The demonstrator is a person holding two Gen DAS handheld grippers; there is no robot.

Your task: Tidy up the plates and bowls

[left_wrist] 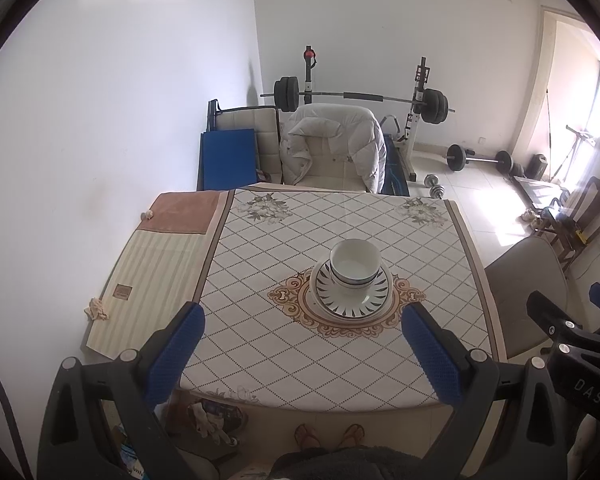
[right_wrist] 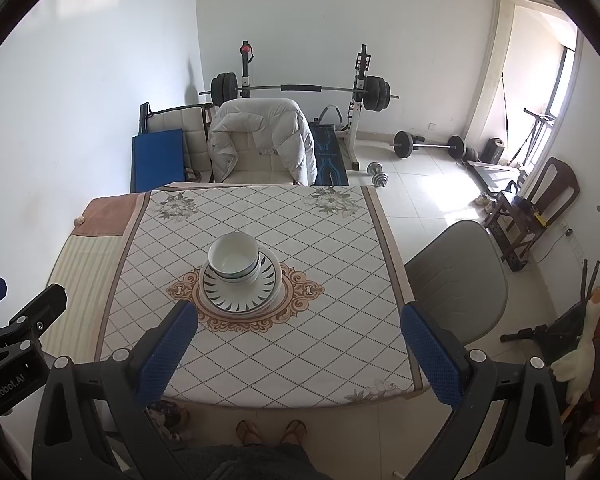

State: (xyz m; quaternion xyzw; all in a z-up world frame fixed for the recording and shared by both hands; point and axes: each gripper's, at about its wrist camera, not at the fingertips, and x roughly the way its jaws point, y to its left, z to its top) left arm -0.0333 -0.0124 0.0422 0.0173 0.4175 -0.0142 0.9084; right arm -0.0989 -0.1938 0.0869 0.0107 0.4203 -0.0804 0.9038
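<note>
At table centre: 2 nested bowls (left_wrist: 355, 261) stacked on plates (left_wrist: 350, 294), off-centre toward far-left. Left gripper (left_wrist: 302, 350), right gripper (right_wrist: 300, 350) both spread wide, empty, hovering near table edge. Risk: lifting plates tilts stack, bowls slide off.

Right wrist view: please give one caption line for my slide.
Open right gripper above table; bowls stacked on plates at centre.
</note>
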